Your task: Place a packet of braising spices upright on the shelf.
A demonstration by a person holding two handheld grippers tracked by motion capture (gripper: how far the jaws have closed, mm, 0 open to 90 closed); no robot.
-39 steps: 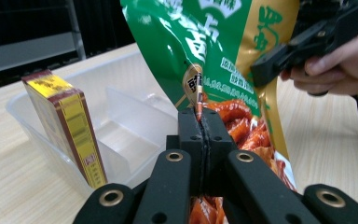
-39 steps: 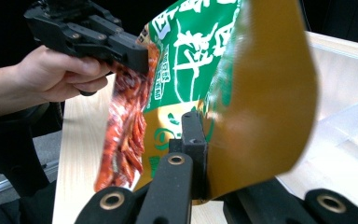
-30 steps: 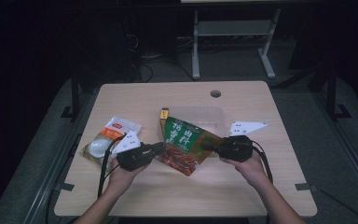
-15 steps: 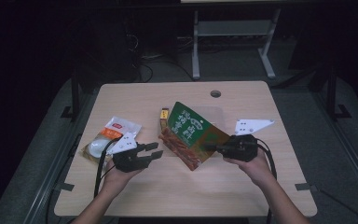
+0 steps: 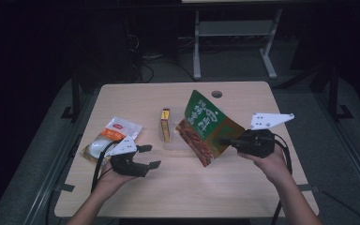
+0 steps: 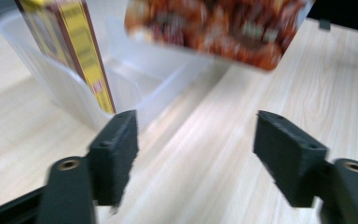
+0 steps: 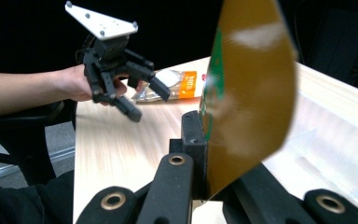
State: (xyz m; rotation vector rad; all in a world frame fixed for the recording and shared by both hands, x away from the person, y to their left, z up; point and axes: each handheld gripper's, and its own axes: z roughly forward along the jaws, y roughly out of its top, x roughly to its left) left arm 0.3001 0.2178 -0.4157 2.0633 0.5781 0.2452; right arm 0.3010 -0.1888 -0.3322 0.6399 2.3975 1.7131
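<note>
The right gripper (image 5: 226,140) is clamped tight on the edge of a flat green and red-brown foil snack pouch (image 5: 206,125), holding it tilted up off the pale wooden table (image 5: 243,197), just right of a shallow clear plastic tray (image 5: 178,140); the right gripper view shows the pouch's golden back (image 7: 247,93) pinched between the black jaws. A slim yellow and brown carton (image 5: 165,124) stands on edge in the tray. The left gripper (image 5: 151,156) sits low over the table, left of the tray; its jaws have just been opening and stand wide apart with nothing between them. A white and orange packet (image 5: 108,138) lies further left of the tray.
</note>
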